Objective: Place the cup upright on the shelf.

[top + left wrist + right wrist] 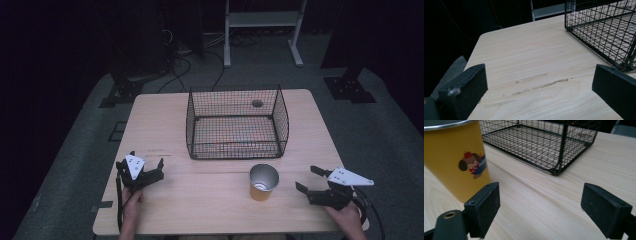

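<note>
Yellow cup (263, 182) stands lower centre of the high view on my wooden table (165, 125), below the wire basket (237, 123); my left gripper (148, 169) sits lower left, my right gripper (307, 180) lower right, beside the cup, apart from it.

Left gripper view: jaws spread wide, nothing between them, basket upper right.

Right gripper view: jaws released and empty, cup (454, 157) upper left, just beyond one jaw.

The yellow cup (263, 183), printed with a cartoon dog and rimmed in silver metal, stands upright and open-mouthed on the wooden table (200, 200), just in front of the black wire basket (237, 124).
</note>
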A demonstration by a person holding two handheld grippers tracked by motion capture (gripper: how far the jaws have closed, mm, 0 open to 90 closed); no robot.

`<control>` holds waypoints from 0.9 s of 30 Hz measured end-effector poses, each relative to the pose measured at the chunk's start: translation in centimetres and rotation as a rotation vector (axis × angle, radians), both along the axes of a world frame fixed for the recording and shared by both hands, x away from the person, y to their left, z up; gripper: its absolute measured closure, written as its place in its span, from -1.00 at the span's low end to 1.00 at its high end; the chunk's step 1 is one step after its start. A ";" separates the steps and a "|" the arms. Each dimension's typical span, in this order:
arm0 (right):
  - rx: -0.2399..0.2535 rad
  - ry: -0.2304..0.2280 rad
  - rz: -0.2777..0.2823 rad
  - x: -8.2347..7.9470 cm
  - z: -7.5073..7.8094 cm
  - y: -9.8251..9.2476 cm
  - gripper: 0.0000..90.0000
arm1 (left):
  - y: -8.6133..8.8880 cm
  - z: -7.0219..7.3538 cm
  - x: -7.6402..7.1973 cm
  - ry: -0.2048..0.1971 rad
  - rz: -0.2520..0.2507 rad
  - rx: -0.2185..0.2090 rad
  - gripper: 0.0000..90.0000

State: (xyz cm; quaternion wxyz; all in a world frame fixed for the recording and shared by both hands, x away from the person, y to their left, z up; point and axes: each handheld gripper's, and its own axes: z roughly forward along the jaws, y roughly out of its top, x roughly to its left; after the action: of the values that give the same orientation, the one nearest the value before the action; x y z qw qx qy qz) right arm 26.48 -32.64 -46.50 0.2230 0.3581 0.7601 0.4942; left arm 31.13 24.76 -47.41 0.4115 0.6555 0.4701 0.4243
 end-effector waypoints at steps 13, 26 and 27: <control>-0.033 -0.010 0.075 -1.2 0.4 1.1 -0.69 | -0.1 0.0 0.0 0.002 0.002 0.004 -1.00; -0.048 -0.016 0.137 -2.3 1.0 3.3 -0.77 | -0.1 0.0 0.0 0.003 0.002 0.013 -1.00; -0.046 -0.016 0.138 -2.3 1.0 3.4 -0.78 | -0.1 0.0 0.0 0.003 0.002 0.012 -1.00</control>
State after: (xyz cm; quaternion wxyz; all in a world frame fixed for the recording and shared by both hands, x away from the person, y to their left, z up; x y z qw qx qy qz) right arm 24.14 -29.25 -45.50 0.2024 0.2956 0.7924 0.4937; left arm 31.09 24.64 -47.43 0.4063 0.6580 0.4691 0.4265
